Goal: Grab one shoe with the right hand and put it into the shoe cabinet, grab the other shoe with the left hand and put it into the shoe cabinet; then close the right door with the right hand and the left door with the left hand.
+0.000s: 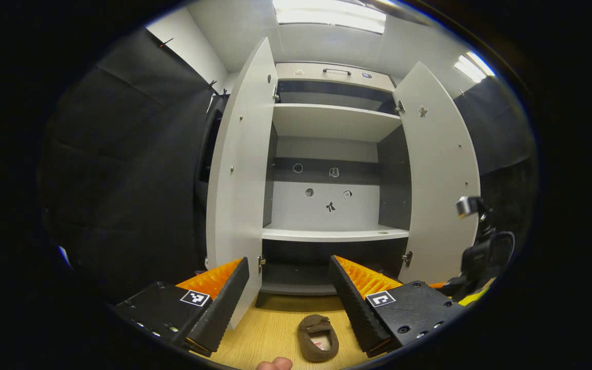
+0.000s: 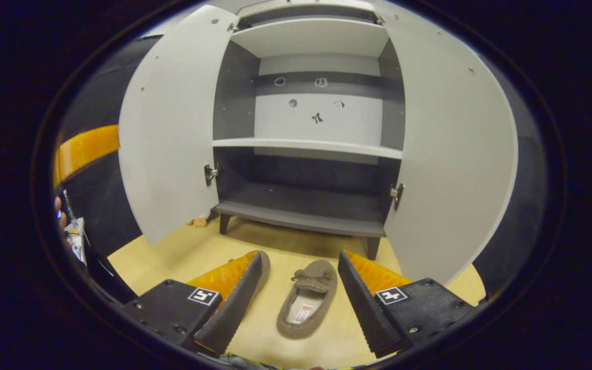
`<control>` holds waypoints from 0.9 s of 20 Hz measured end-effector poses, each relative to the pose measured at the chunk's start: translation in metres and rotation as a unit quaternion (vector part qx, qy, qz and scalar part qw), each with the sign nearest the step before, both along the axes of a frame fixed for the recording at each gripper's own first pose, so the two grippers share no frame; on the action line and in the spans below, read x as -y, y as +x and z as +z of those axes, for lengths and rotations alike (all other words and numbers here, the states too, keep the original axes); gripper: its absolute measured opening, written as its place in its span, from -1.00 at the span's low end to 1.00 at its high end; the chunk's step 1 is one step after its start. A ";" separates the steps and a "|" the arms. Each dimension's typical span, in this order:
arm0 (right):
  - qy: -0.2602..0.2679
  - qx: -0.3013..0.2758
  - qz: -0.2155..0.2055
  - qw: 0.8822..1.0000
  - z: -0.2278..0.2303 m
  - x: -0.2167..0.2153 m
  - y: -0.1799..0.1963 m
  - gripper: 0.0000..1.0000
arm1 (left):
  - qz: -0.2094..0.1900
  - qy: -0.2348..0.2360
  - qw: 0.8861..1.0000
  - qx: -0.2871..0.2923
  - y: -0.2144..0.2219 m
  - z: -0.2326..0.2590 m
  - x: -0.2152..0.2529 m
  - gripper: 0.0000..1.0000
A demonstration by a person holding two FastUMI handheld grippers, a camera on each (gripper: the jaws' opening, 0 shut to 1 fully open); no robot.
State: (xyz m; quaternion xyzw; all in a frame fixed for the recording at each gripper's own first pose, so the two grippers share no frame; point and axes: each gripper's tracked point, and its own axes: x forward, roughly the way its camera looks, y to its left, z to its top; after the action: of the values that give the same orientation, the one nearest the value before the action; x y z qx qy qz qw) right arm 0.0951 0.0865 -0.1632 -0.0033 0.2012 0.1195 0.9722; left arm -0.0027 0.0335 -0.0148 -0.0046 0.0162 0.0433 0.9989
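Your shoe cabinet (image 2: 306,205) stands ahead with its left door (image 2: 170,123) and right door (image 2: 450,149) swung out to either side. One shoe (image 2: 307,300) lies on the floor (image 2: 188,257) before it, between your right gripper's (image 2: 298,298) spread fingers.

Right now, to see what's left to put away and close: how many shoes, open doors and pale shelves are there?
Shoe: 1 for sure; a brown edge beside a finger might be a second
Open doors: 2, left door, right door
Pale shelves: 2, upper shelf, lower shelf
Total: 5
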 end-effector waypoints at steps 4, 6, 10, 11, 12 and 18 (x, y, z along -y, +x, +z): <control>0.003 -0.067 0.016 0.998 -0.058 -0.016 0.012 0.70 | 0.008 0.003 1.000 -0.004 -0.001 -0.002 -0.007 0.89; -0.011 -0.092 0.015 0.996 -0.084 -0.016 0.020 0.58 | 0.010 0.002 1.000 -0.009 -0.001 -0.004 -0.010 0.89; -0.036 -0.126 0.013 0.991 -0.125 -0.020 0.033 0.27 | 0.008 -0.003 1.000 -0.017 0.002 -0.009 -0.010 0.89; -0.036 -0.134 0.015 0.990 -0.133 -0.022 0.035 0.22 | 0.008 -0.004 1.000 -0.017 0.002 -0.010 -0.009 0.89; -0.042 -0.141 0.012 0.989 -0.142 -0.023 0.038 0.22 | 0.007 -0.005 1.000 -0.018 0.003 -0.011 -0.008 0.89; -0.051 -0.143 -0.010 0.988 -0.162 -0.021 0.050 -0.18 | 0.010 -0.009 1.000 -0.024 0.007 -0.016 -0.008 0.89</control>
State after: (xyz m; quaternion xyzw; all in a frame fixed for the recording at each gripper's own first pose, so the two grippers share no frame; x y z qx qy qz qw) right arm 0.1451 0.1071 -0.3248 -0.0342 0.3440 0.0985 0.9332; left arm 0.0039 0.0415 -0.0311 -0.0125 0.0409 0.0535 0.9977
